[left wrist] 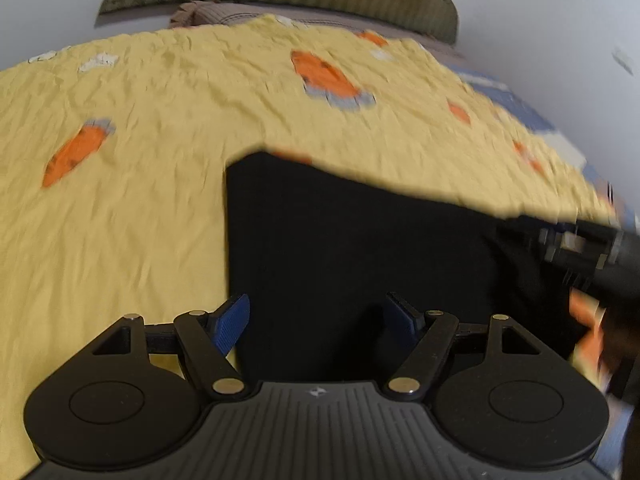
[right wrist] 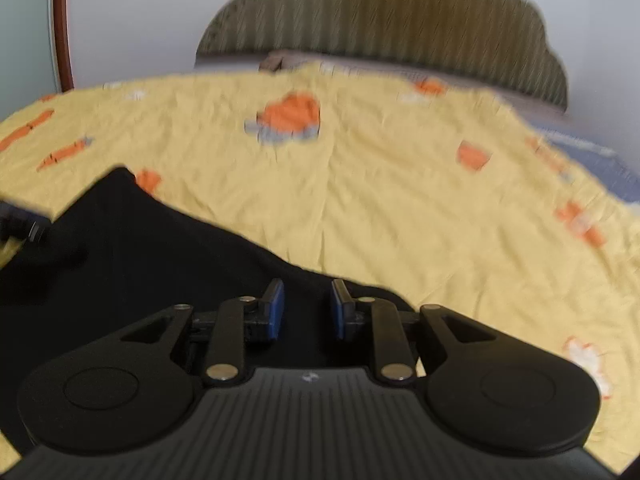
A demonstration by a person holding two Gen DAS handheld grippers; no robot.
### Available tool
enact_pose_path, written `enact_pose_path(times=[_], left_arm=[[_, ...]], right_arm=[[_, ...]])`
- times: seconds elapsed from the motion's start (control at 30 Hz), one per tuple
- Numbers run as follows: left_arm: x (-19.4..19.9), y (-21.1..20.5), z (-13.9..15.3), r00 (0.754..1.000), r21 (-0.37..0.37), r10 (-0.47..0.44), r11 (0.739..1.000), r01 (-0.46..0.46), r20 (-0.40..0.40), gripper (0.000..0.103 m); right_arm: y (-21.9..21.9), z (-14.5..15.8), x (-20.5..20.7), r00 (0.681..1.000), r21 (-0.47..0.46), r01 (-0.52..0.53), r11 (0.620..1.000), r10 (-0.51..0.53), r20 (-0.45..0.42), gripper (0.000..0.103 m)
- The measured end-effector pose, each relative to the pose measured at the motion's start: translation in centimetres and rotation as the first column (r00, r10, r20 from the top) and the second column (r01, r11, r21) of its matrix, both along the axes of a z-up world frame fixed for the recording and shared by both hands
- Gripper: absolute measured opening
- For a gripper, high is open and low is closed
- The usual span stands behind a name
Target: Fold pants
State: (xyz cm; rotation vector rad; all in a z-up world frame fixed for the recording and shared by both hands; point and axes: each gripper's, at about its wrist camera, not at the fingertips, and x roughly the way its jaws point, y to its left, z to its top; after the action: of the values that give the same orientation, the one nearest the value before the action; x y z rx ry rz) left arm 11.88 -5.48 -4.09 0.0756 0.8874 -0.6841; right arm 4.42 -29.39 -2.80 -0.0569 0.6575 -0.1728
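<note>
The left gripper (left wrist: 318, 322) hangs with jaws wide apart and nothing between them, over the near left edge of the black pants (left wrist: 352, 240), which lie folded flat on the bed's yellow carrot-print sheet (left wrist: 140, 208). The right gripper (right wrist: 307, 308) has jaws slightly parted and gripping nothing, above the pants' right edge. Beyond the pants' straight far edge, bare sheet runs open to the green headboard (right wrist: 400, 24); left of the pants it is equally bare.
</note>
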Motion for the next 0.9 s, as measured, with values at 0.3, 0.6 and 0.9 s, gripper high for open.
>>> enact_pose_path(times=[0.3, 0.6, 0.9], left_arm=[[-4.2, 3.6, 1.3, 0.996, 0.055, 0.016, 0.998, -0.021, 0.083, 0.076], [-0.9, -2.4, 3.8, 0.984, 0.021, -0.017, 1.000, 0.014, 0.177, 0.076], [5.8, -9.1, -0.6, 0.989, 0.133, 0.022, 0.990, -0.041, 0.146, 0.083]], right_arm=[[4.9, -1.5, -4.5, 0.991, -0.023, -0.135, 0.991, 0.135, 0.002, 0.049], [3.5, 1.2, -4.9, 0.994, 0.006, -0.083, 0.997, 0.083, 0.065, 0.050], [0.2, -1.4, 2.0, 0.996, 0.067, -0.064, 0.996, 0.068, -0.058, 0.041]])
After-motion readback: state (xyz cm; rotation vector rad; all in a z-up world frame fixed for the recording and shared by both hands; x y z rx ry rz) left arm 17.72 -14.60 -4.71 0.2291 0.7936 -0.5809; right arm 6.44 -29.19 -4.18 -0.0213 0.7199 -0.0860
